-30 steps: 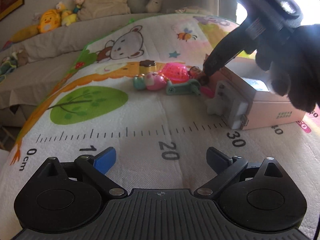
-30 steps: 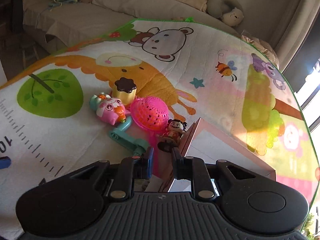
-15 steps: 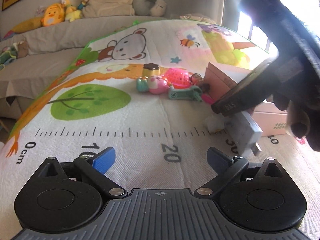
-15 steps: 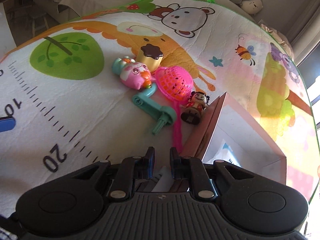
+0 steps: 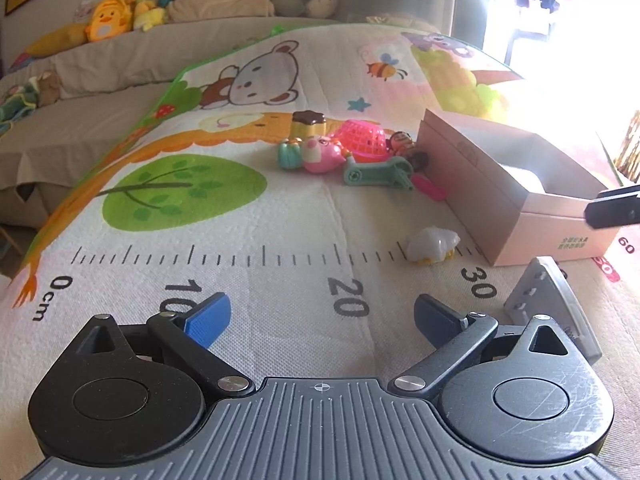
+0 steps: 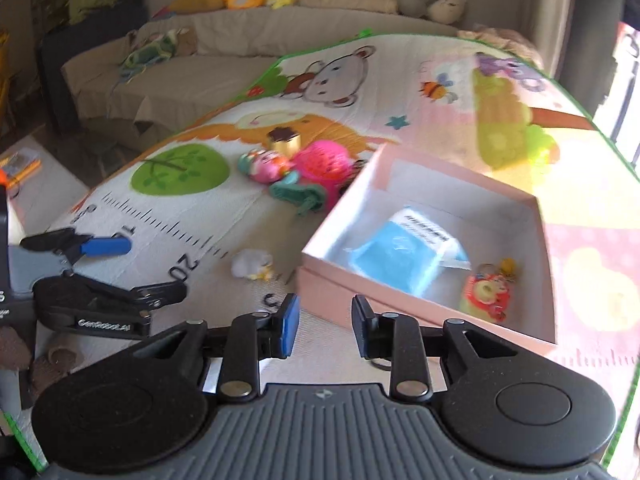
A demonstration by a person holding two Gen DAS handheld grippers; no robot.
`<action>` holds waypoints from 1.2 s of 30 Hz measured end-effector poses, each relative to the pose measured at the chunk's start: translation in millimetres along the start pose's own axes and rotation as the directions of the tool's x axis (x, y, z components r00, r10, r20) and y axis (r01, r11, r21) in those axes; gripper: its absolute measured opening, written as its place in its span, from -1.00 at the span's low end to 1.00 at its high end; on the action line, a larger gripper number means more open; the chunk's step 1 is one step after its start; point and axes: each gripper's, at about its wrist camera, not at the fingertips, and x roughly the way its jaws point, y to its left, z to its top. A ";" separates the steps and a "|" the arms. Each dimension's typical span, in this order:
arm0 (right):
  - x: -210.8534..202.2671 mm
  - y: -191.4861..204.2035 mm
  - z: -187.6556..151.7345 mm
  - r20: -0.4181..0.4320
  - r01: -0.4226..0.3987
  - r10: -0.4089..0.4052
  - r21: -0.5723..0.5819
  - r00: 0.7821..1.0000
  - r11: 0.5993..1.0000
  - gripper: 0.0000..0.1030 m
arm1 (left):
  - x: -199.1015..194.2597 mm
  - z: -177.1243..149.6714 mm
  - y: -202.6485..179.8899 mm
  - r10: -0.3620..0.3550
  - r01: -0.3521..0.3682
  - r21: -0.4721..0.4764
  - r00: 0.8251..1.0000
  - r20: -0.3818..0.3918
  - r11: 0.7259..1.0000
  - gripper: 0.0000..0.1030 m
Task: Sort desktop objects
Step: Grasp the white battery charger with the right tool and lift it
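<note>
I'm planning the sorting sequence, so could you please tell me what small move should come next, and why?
Probably lower the left tongs toward the small white toy. They are open and empty, the toy lies loose on the mat just ahead of them, close to the pink box, which already holds a blue packet and a red toy.

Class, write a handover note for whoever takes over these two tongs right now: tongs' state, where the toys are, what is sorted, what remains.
Left tongs: open, empty, low over the mat.
Right tongs: open, empty, at the near edge of the pink box.
Done: blue packet and red-yellow toy lie in the box.
Left on the mat: white toy and grey adapter near the box; pudding toy, pig toy, pink strainer, green crank and figurine heaped at its far end.
</note>
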 end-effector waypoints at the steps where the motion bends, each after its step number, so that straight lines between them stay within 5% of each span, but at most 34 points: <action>1: -5.6 -17.4 -2.8 0.030 0.043 -0.045 0.054 0.999 0.998 -0.35 | 0.1 -0.1 -0.3 0.002 -0.002 0.002 1.000 -0.002 1.000 0.96; 6: 0.1 -85.1 -14.1 0.047 0.187 -0.212 0.315 0.976 0.931 -0.32 | -0.8 -0.1 -7.1 0.005 -0.005 0.046 1.000 0.002 0.999 0.96; 9: 13.6 -113.4 -19.4 0.046 0.151 -0.191 0.447 0.981 0.882 -0.32 | -3.0 0.6 -4.3 0.000 0.000 0.040 1.000 -0.002 0.999 0.96; 12: 25.8 -112.8 -17.1 0.060 0.076 -0.118 0.473 0.991 0.878 -0.31 | -5.9 1.5 1.3 0.008 -0.008 0.028 1.000 -0.002 1.000 0.96; 20: 57.3 -63.5 1.8 0.082 -0.070 0.041 0.388 0.996 0.919 -0.31 | -17.3 1.3 -0.1 -0.017 0.017 0.051 1.000 0.002 0.999 0.97; 27: 47.0 -26.9 3.7 0.121 -0.060 0.033 0.233 0.992 0.971 -0.31 | -28.8 -3.4 -8.4 -0.065 0.065 0.092 0.998 -0.007 0.994 0.97; 31: 9.8 -18.1 -10.3 0.158 -0.031 0.009 0.139 0.987 0.990 -0.29 | -36.6 -9.4 -30.6 -0.218 0.223 0.144 0.975 -0.052 0.964 0.99; 36: -23.8 -25.1 -34.4 0.173 0.059 -0.082 0.135 0.982 0.989 -0.01 | -34.1 -16.5 -81.9 -0.358 0.369 0.253 0.929 -0.089 0.894 1.00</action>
